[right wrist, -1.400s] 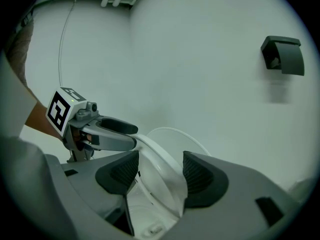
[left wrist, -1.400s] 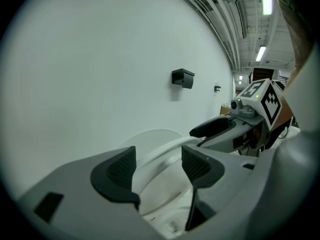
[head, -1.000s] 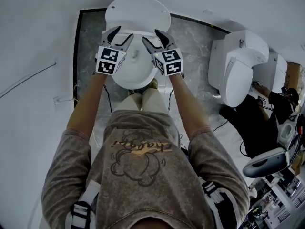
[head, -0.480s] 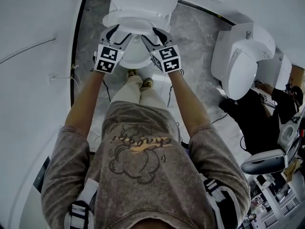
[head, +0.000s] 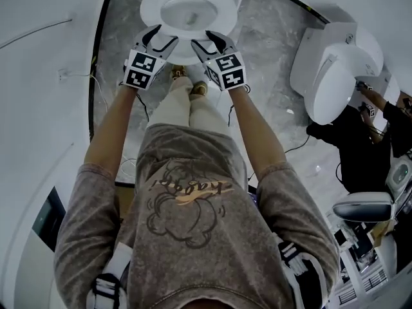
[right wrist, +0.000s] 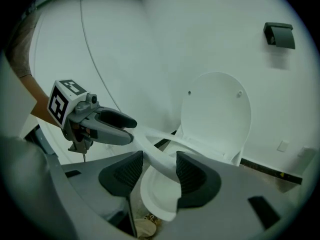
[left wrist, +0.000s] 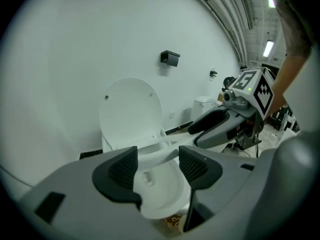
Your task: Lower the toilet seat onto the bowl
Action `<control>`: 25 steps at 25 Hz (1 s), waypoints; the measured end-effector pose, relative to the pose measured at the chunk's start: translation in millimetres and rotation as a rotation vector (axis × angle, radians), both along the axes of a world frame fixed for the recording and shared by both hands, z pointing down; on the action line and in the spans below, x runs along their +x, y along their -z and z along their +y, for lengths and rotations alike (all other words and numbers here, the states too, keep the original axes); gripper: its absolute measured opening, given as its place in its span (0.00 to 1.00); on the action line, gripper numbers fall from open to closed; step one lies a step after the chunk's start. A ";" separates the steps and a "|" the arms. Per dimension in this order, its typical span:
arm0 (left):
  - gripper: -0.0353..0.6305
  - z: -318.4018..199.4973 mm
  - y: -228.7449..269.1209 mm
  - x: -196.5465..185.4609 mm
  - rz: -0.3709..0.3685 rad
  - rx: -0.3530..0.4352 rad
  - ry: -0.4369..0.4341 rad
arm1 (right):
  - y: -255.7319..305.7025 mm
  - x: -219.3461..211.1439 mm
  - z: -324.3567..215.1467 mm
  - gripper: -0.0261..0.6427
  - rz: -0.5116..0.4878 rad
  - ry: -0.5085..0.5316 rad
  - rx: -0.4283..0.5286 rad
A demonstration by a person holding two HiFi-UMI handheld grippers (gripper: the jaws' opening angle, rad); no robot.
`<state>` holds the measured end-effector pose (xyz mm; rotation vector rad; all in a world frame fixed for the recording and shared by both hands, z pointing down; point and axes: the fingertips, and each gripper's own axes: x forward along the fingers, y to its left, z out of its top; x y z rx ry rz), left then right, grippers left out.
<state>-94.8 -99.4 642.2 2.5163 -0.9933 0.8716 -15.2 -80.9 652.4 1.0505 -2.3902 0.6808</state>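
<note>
The white toilet seat [head: 222, 19] hangs tilted over the bowl [left wrist: 162, 199], and its front rim is caught by both grippers. My left gripper [head: 164, 36] is shut on the rim's left front, and the thin ring [left wrist: 160, 153] crosses between its dark pads. My right gripper [head: 206, 40] holds the right front. Its jaws are closing, with the ring [right wrist: 155, 156] running slantwise between the pads. The lid [left wrist: 130, 109] stands upright against the wall behind. Each gripper shows in the other's view, the right gripper [left wrist: 197, 134] and the left gripper [right wrist: 127, 126].
A second toilet [head: 335, 69] stands to the right with a person in black [head: 360, 153] crouched beside it. Cables lie on the marble floor [head: 270, 37]. A curved white wall [head: 38, 108] closes the left side. A dark box [left wrist: 170, 58] is fixed high on the wall.
The seat has swung down from near the lid to a low tilt over the bowl. Both grippers have come down and back toward the person with its front rim.
</note>
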 end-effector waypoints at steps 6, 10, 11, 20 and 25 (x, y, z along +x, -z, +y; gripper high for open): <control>0.43 43.5 -58.6 -15.8 -0.011 -0.138 0.059 | -57.3 -15.3 42.2 0.37 0.023 0.020 -0.125; 0.43 65.7 -104.0 -25.1 -0.036 -0.204 0.079 | -98.4 -23.5 62.9 0.37 0.037 0.031 -0.204; 0.43 70.9 -115.7 -27.0 -0.038 -0.219 0.082 | -109.2 -25.6 67.9 0.37 0.040 0.034 -0.224; 0.43 98.2 -212.1 -36.6 -0.049 -0.346 0.100 | -205.8 -34.9 92.6 0.35 0.061 0.024 -0.372; 0.43 106.9 -257.9 -37.8 -0.057 -0.408 0.104 | -246.2 -35.2 96.5 0.34 0.057 0.004 -0.414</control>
